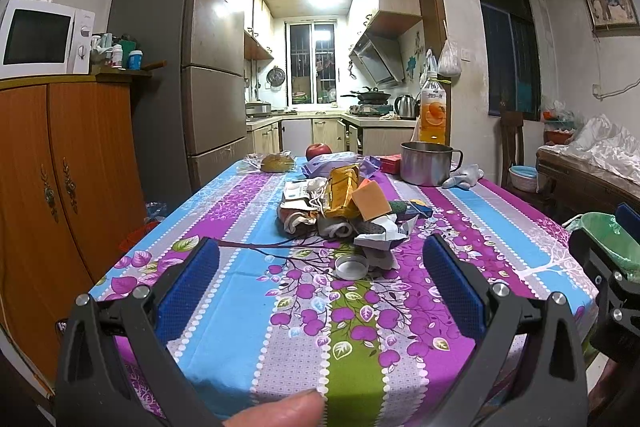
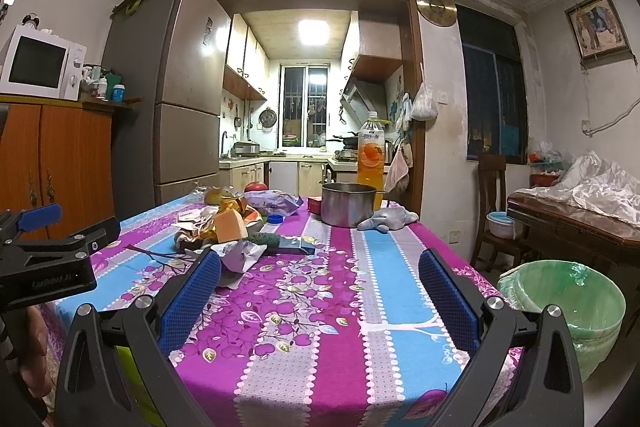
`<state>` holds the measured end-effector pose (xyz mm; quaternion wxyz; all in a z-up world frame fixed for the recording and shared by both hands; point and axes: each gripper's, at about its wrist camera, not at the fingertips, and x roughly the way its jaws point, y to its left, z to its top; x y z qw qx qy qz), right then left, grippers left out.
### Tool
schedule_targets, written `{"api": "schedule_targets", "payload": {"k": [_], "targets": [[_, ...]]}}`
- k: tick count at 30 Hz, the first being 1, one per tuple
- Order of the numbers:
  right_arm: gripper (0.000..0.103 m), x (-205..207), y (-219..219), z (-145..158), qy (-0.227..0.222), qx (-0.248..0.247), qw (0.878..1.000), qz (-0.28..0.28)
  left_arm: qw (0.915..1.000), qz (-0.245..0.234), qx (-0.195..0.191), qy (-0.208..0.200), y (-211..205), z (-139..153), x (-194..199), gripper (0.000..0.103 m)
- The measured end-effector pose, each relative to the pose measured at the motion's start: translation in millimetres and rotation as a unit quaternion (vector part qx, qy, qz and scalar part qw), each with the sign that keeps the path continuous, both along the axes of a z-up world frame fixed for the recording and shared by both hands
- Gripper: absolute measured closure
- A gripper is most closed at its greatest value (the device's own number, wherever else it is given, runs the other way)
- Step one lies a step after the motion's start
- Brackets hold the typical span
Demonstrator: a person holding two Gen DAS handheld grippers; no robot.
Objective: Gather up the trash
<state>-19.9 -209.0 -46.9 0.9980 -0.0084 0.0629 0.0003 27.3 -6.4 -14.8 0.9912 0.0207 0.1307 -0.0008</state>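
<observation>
A pile of trash [image 1: 340, 207] lies mid-table on the flowered cloth: yellow wrappers, an orange carton piece, crumpled white paper and a clear plastic lid [image 1: 351, 266]. My left gripper [image 1: 320, 259] is open and empty, hovering over the near table edge just short of the lid. My right gripper [image 2: 320, 267] is open and empty over the table's right half; the pile [image 2: 228, 231] sits ahead to its left. A bin with a green liner [image 2: 568, 311] stands on the floor beside the table's right edge; it also shows in the left wrist view [image 1: 612, 243].
A steel pot [image 1: 426, 163], an orange drink bottle [image 1: 432, 111], a grey glove [image 1: 464, 177], an apple [image 1: 318, 149] and bread [image 1: 276, 163] sit at the table's far end. A wooden cabinet [image 1: 60, 187] stands left, a chair [image 2: 492, 203] right.
</observation>
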Motion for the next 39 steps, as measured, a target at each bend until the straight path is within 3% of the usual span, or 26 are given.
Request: {"api": "schedule_targets", "payload": {"k": [15,21,24,26,28,33,35,39], "targets": [[0.004,6.5,3.8,1.0,0.009,-0.006,1.0,0.009,1.0,-0.001,0.001,0.004,0.8,0.0,2.3,0.005],[0.004,28.2,8.9,1.4,0.044,-0.012,0.998,0.054,0.9984,-0.001,0.017,0.054,18.3,-1.8,36.9,0.005],[0.004,60.4,16.1,1.9,0.095,-0.006,0.988,0.125,0.9966,0.004,0.02,0.079,35.5,-4.1,60.6,0.005],[0.004,89.7,20.8,0.1,0.135,0.012,0.976,0.169,0.9916,0.003,0.017,0.128,49.3,-8.3,85.9,0.005],[0.004,115.4,27.6,-2.2,0.166,0.022,0.966,0.196,0.9866,-0.019,0.0,0.162,60.5,-11.7,105.7,0.005],[0.009,183.0,38.5,-7.2,0.233,0.08,0.94,0.237,0.9789,-0.005,-0.02,0.203,87.2,-21.3,149.9,0.005],[0.021,201.6,43.1,-2.1,0.235,0.077,0.938,0.242,0.9764,0.001,-0.037,0.213,98.2,-21.5,164.6,0.005],[0.027,236.0,61.2,8.6,0.232,0.045,0.941,0.242,0.9742,0.006,-0.06,0.218,105.5,-18.7,182.0,0.005]]}}
